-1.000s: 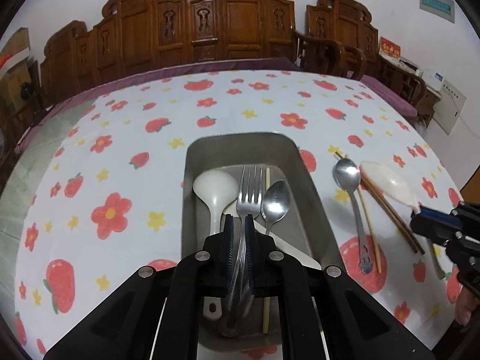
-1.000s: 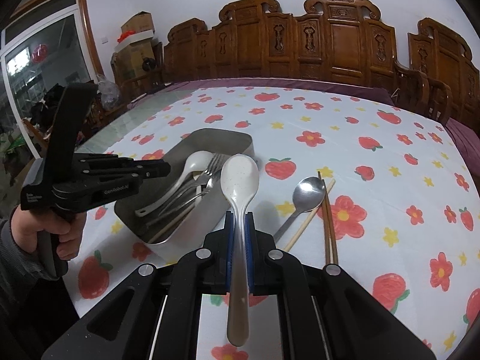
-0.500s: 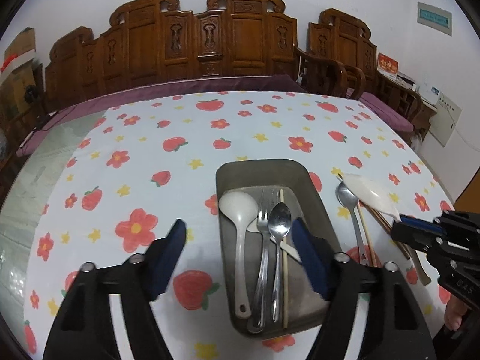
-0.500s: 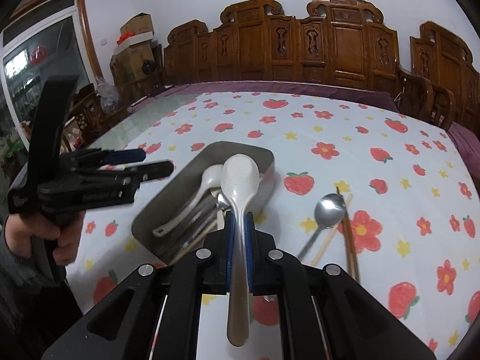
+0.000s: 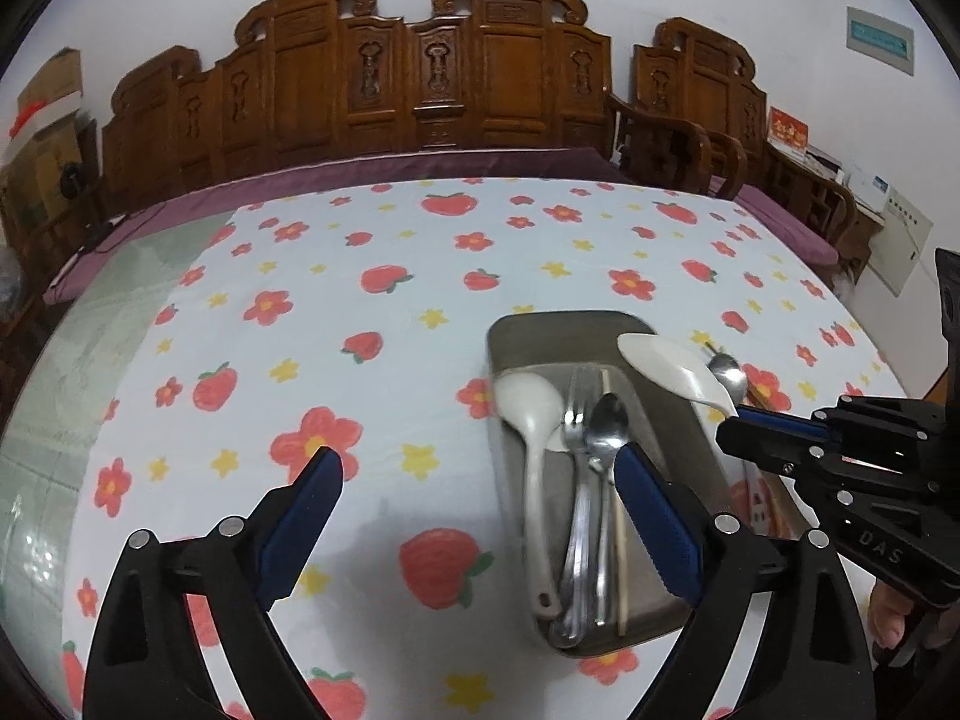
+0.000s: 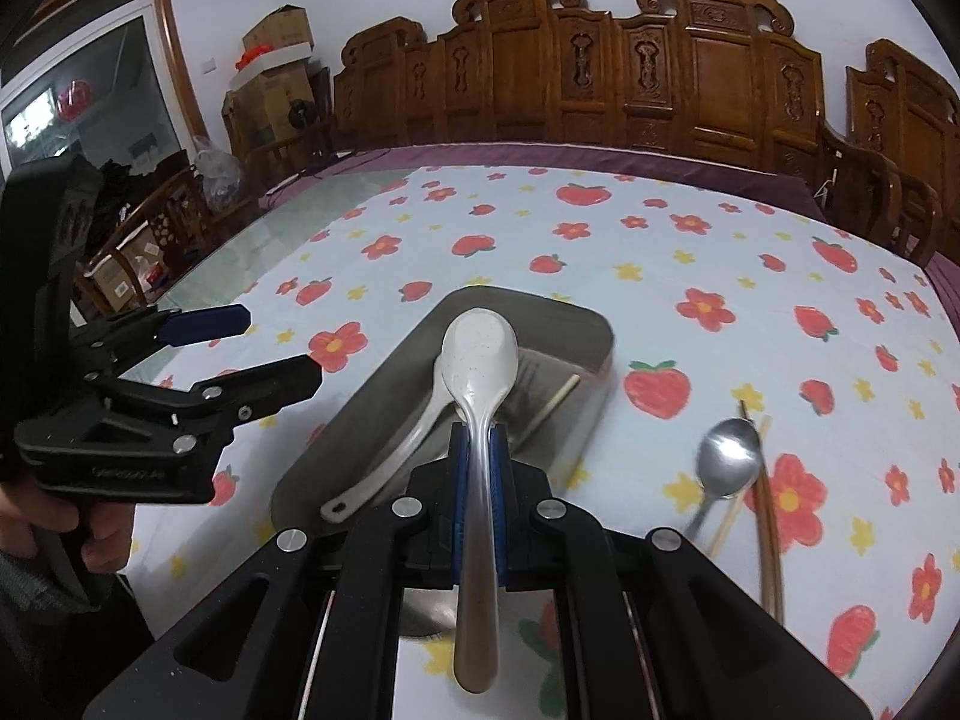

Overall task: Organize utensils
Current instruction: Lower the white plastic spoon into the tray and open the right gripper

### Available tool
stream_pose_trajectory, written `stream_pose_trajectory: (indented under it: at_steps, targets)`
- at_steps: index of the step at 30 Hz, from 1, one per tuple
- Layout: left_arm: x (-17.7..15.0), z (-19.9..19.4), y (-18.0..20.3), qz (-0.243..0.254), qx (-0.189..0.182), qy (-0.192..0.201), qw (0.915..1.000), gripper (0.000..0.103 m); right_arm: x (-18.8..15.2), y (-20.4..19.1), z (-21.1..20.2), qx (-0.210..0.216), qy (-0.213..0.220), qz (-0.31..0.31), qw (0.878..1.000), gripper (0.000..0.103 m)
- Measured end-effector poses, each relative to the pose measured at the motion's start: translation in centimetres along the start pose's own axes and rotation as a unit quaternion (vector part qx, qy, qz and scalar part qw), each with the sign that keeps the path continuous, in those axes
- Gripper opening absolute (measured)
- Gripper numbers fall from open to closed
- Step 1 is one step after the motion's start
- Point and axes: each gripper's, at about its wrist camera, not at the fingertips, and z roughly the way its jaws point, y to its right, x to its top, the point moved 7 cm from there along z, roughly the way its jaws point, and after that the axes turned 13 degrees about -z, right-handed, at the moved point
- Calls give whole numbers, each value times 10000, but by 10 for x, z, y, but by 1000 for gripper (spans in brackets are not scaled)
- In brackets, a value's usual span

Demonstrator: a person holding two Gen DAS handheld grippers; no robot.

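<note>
- the left gripper (image 5: 477,480) stands spread wide, its jaws having just been opening, with nothing pinched; its blue pads (image 5: 300,516) hang over the strawberry-and-flower tablecloth (image 5: 300,360), and the right-hand pad overlaps the tray's near-left part.
- the metal tray (image 5: 678,438) sits at about 4 o'clock in the left wrist view; inside it lie a white ladle-like spoon (image 5: 531,420), a fork (image 5: 576,480), a steel spoon (image 5: 606,426) and a pale chopstick (image 5: 621,540), handles toward 6 o'clock.
- the right gripper (image 6: 477,450) is pressed together on the handle of a white speckled spoon (image 6: 479,354), whose bowl points toward 12 o'clock above the tray.
- in the right wrist view, at 4 o'clock from the tray, another steel spoon (image 6: 729,459) lies on the cloth with a pale chopstick (image 6: 735,510) and dark chopsticks (image 6: 768,516) just beside it.
- a person's hand (image 6: 66,531) holds the left gripper's grip at 8 o'clock.
- carved wooden chairs (image 5: 456,72) line the far edge at 12 o'clock.
</note>
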Motion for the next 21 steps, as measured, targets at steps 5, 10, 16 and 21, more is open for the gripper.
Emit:
stream_pose_trajectory:
  at_steps: [5, 10, 16, 21]
  targets:
    - [3, 5, -22, -227, 156, -21, 9996, 88, 5, -5, 20, 71, -153, 169, 9997, 8]
    - [5, 6, -34, -303, 263, -8, 9992, 88, 12, -8, 39, 75, -281, 404, 9988, 8]
    - [8, 5, -40, -359, 300, 19, 9989, 88, 14, -8, 61, 26, -472, 637, 9969, 8]
    - [9, 5, -45, -421, 338, 24, 9985, 88, 14, -7, 72, 15, -552, 786, 9954, 8]
